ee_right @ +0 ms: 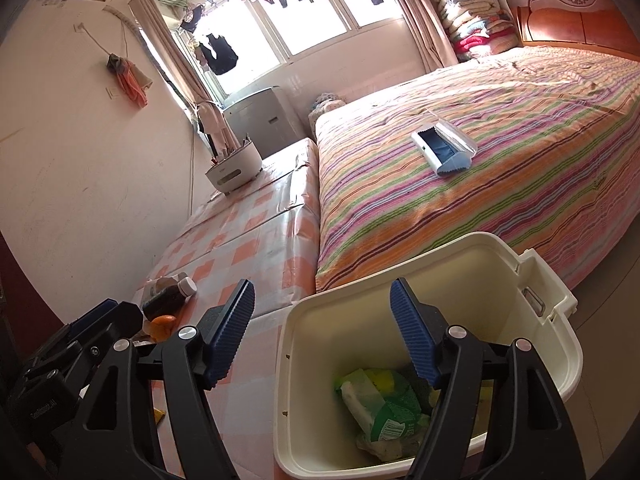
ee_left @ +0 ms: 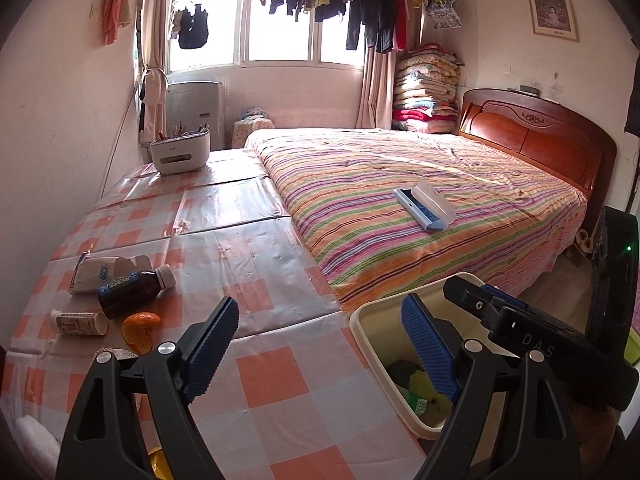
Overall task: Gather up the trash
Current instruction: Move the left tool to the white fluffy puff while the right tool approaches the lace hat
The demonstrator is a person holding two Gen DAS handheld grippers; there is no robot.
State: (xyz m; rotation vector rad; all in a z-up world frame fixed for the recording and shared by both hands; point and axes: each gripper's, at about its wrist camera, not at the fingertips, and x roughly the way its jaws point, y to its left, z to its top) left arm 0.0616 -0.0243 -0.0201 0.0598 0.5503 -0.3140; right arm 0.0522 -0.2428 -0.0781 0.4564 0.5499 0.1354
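A cream trash bin [ee_right: 472, 264] stands beside the checkered table; green and yellow wrappers [ee_right: 384, 408] lie at its bottom. It also shows in the left wrist view [ee_left: 372, 316]. My right gripper [ee_right: 320, 336] is open and empty above the bin's left rim. My left gripper [ee_left: 320, 344] is open and empty above the table's front right edge. On the table's left lie a brown bottle [ee_left: 132, 288], an orange peel [ee_left: 140, 330], a white carton [ee_left: 100, 272] and a small white bottle [ee_left: 78, 323].
The checkered table [ee_left: 224, 216] adjoins a striped bed [ee_left: 420, 184] carrying a blue and white case [ee_left: 424, 206]. A white organiser with pens [ee_left: 180, 150] stands at the table's far end. A yellow scrap [ee_left: 160, 462] lies at the near edge.
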